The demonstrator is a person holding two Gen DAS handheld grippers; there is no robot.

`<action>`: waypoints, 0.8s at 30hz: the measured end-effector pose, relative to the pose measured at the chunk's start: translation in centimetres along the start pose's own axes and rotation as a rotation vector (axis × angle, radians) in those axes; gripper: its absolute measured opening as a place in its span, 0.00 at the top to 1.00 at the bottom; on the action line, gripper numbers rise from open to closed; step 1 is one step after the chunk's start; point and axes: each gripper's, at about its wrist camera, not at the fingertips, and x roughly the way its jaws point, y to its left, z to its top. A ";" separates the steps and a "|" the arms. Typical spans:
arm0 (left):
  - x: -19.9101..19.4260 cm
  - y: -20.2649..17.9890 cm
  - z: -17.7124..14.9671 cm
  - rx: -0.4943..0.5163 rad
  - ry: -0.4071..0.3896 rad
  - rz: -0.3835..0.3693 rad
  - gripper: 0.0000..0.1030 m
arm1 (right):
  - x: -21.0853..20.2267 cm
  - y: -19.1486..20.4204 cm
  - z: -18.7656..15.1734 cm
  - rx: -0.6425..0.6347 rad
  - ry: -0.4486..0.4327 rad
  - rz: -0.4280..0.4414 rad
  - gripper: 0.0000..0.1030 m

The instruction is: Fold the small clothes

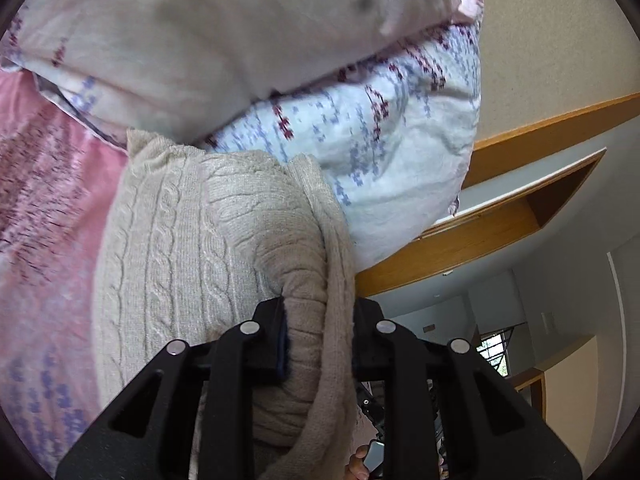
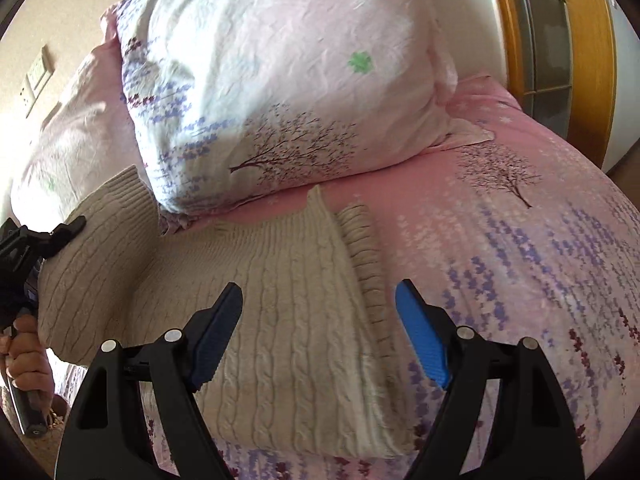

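Observation:
A beige cable-knit sweater (image 2: 288, 320) lies on the pink floral bedspread (image 2: 540, 260), partly folded, its ribbed sleeve (image 2: 366, 252) laid along its right side. My left gripper (image 1: 318, 316) is shut on a bunched fold of the sweater (image 1: 192, 248) and holds it lifted. It shows at the left edge of the right wrist view (image 2: 60, 234), gripping the sweater's left part. My right gripper (image 2: 318, 312) is open and empty, hovering just above the sweater's right half, its blue pads (image 2: 420, 336) spread wide.
Two floral pillows (image 2: 280, 80) rest at the head of the bed, the nearer one touching the sweater's top edge. A wooden-framed door (image 2: 560, 40) stands at the right. A wall switch (image 2: 38, 76) is at the left.

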 end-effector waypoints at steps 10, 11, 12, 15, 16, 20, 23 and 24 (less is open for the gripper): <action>13.0 -3.3 -6.7 0.131 0.230 0.121 0.79 | -1.1 -6.5 0.2 0.151 0.002 0.002 0.22; 13.8 -3.2 -7.2 0.141 0.240 0.141 0.78 | -1.0 -6.9 0.1 0.163 0.007 0.007 0.22; 14.3 -3.3 -7.5 0.155 0.251 0.140 0.76 | -0.9 -7.2 0.0 0.175 0.013 0.016 0.22; 14.5 -4.3 -7.8 0.173 0.302 0.049 0.58 | -0.3 -7.9 0.0 0.216 0.037 0.066 0.22; 14.3 -4.6 -7.8 0.171 0.325 -0.007 0.58 | -0.1 -8.0 0.0 0.230 0.045 0.085 0.22; 10.2 -5.4 -7.3 0.232 0.279 -0.032 0.50 | 0.4 -7.9 0.3 0.277 0.061 0.213 0.23; 5.8 -4.5 -6.4 0.285 0.193 0.094 0.42 | 1.2 -7.8 0.8 0.326 0.104 0.324 0.26; 4.9 -4.2 -5.8 0.306 0.161 0.156 0.40 | 1.6 -7.8 1.0 0.340 0.121 0.343 0.28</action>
